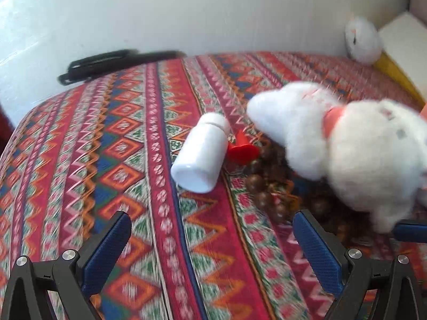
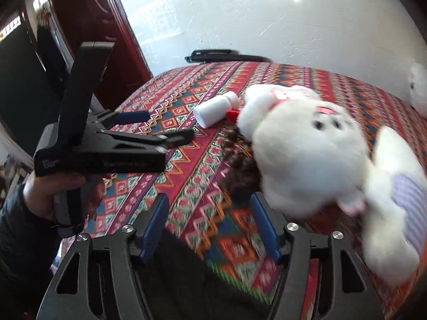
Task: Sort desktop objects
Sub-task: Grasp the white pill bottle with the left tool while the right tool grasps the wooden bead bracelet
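Both claws stand spread with nothing between their fingers: the left gripper hovers over bare patterned cloth, and the right gripper does the same just short of the big white plush rabbit. Ahead of the left claw and slightly to its right, the white bottle lies on its side, touching a small red cap-like piece; further right, the rabbit sprawls over a heap of brown beads. The likely trouble is the clutter. A bottle on its side will probably roll if one finger reaches it first, nudging the red piece along. A grab at the rabbit could snag the beads beneath and drag them across the cloth. Both claws also work close together here, so they may collide.
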The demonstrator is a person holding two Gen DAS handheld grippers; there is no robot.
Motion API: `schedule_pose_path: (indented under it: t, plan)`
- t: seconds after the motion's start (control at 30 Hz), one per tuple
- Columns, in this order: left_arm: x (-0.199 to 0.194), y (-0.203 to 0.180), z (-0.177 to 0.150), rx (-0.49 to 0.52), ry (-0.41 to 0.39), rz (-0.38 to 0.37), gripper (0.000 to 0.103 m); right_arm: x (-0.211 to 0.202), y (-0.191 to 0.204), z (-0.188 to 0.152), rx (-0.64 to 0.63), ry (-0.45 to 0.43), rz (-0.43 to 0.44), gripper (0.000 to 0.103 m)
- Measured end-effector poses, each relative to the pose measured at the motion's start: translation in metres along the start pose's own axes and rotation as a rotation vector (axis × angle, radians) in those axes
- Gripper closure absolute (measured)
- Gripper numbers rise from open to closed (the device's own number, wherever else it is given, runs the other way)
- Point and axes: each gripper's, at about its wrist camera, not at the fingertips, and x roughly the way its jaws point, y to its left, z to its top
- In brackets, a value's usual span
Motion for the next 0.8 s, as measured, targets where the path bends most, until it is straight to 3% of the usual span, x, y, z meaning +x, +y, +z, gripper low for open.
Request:
schedule_pose_path:
  t: [0.1, 0.17, 0.33, 0.4, 0.47, 0.57, 0.67, 0.7, 0.77, 0.8]
  plan:
    - [0.026, 0.002, 0.011, 0.008, 0.015, -0.018, 0.003, 0.045, -0.004, 0.021, -0.048, 0.023, -0.08, 0.047]
    - [0.037, 0.005, 0.019, 0.006, 0.007, -0.028, 0.003, 0.058, -0.018, 0.033, -0.059, 0.003, -0.128, 0.07]
    - [0.069, 0.018, 0.036, -0.025, 0.018, -0.058, 0.004, 0.055, -0.054, 0.061, -0.043, -0.067, -0.229, 0.065]
    - [0.083, 0.025, 0.038, -0.04, 0.031, -0.069, 0.017, 0.055, -0.053, 0.062, -0.092, -0.048, -0.209, 0.058]
    - [0.087, 0.029, 0.038, -0.044, 0.018, -0.054, 0.057, 0.061, -0.037, 0.057, -0.206, -0.023, -0.177, 0.055]
    - [0.083, 0.036, 0.035, -0.095, 0.0, -0.077, 0.058, 0.083, -0.008, 0.047, -0.336, 0.033, -0.118, 0.057]
    - [0.078, 0.037, 0.028, -0.106, 0.003, -0.082, 0.06, 0.113, 0.001, 0.049, -0.334, 0.107, -0.057, 0.057]
    - [0.075, 0.037, 0.025, -0.111, 0.004, -0.086, 0.06, 0.124, 0.002, 0.048, -0.339, 0.13, -0.076, 0.06]
    - [0.065, 0.039, 0.017, -0.139, 0.0, -0.106, 0.06, 0.131, 0.003, 0.048, -0.336, 0.136, -0.076, 0.084]
    - [0.058, 0.041, 0.012, -0.16, -0.003, -0.114, 0.06, 0.125, 0.001, 0.048, -0.297, 0.138, -0.069, 0.084]
